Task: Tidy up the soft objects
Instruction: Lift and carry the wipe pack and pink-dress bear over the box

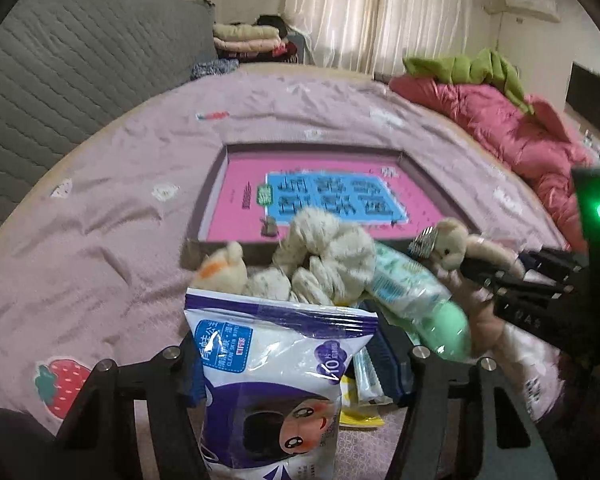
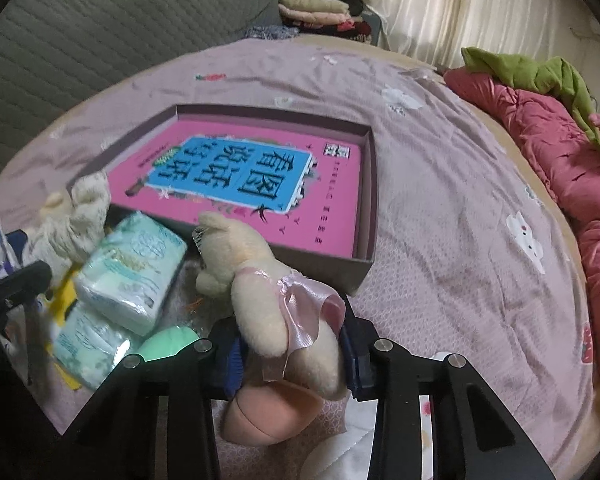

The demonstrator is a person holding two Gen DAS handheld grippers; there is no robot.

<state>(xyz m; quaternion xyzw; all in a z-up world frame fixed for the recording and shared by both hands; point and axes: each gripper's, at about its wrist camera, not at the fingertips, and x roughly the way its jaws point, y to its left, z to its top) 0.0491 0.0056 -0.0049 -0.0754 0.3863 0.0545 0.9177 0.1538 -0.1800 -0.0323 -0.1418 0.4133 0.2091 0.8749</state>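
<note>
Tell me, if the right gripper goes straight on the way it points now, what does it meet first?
Probably the near wall of the shallow box. The right gripper holds the plush bear, whose head points at that wall; depth is unclear.

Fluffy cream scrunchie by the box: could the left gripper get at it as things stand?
Probably not. The left gripper is shut on the wet wipes pack, so its jaws are occupied; the scrunchie lies just beyond, otherwise uncovered.

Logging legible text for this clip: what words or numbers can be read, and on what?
"看图说话写话": blue panel of the pink book in the box.
"CLEAN SKIN WIPES", "10": wipes pack in the left gripper.
Tissue packs: print too blurred.
</note>
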